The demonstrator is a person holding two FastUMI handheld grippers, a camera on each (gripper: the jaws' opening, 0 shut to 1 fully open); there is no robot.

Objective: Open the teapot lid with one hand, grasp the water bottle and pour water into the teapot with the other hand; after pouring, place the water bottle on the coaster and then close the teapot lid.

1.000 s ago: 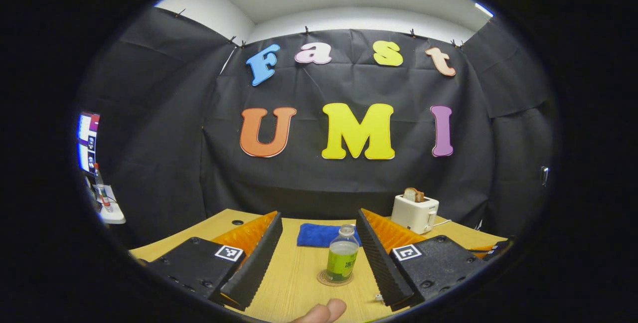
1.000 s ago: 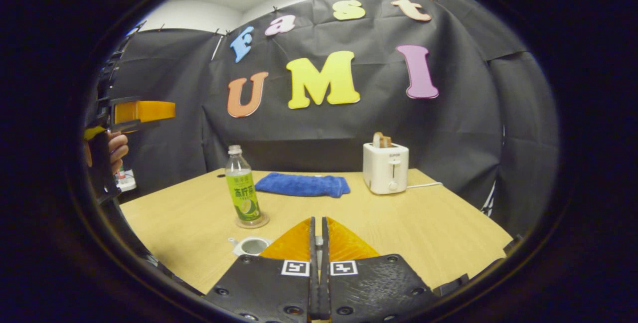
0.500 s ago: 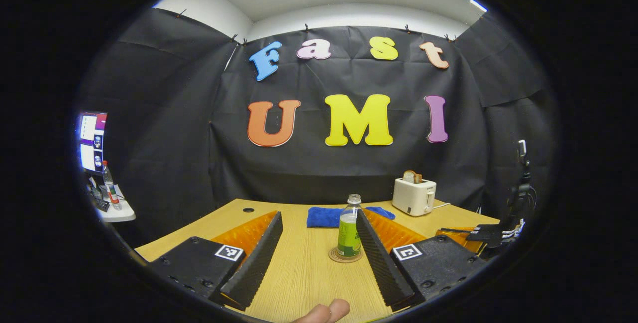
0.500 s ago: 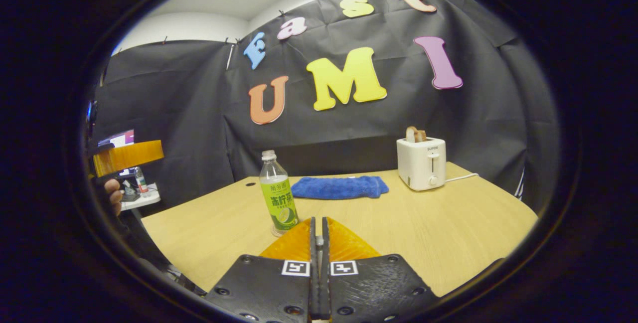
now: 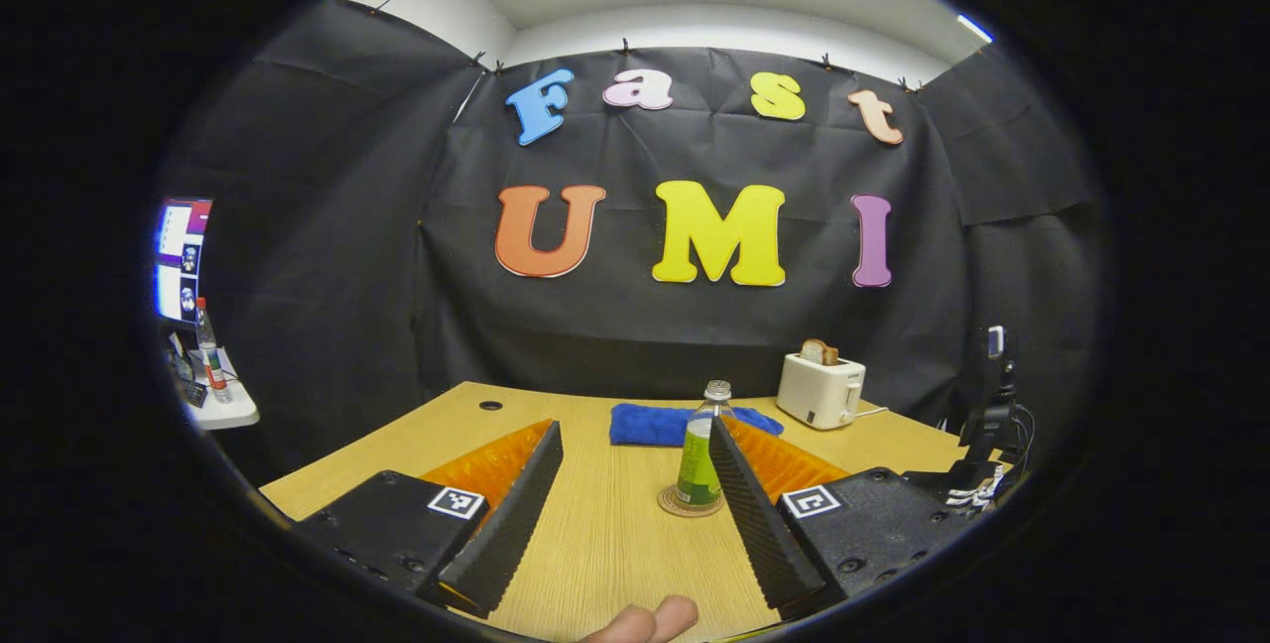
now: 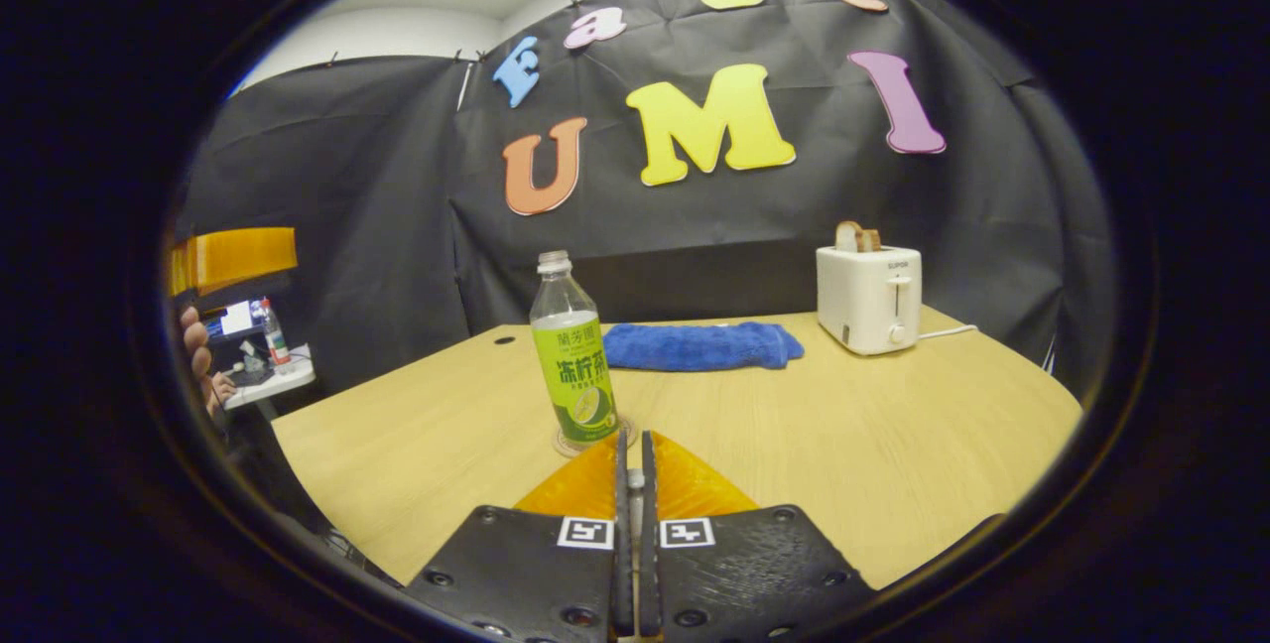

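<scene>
The left gripper (image 5: pixel 635 499) has its jaws spread, the water bottle (image 5: pixel 700 454) upright on its coaster (image 5: pixel 675 505) beyond them; the right gripper (image 6: pixel 631 484) has its jaws pressed together.

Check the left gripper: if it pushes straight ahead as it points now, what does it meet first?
Probably the water bottle on its coaster. It stands just inside the right finger of the open left gripper, so that finger may clip it; depth is unclear. The blue towel lies beyond.

Green-labelled water bottle (image 6: pixel 572 360) — upright on the coaster (image 5: pixel 689 504).
</scene>
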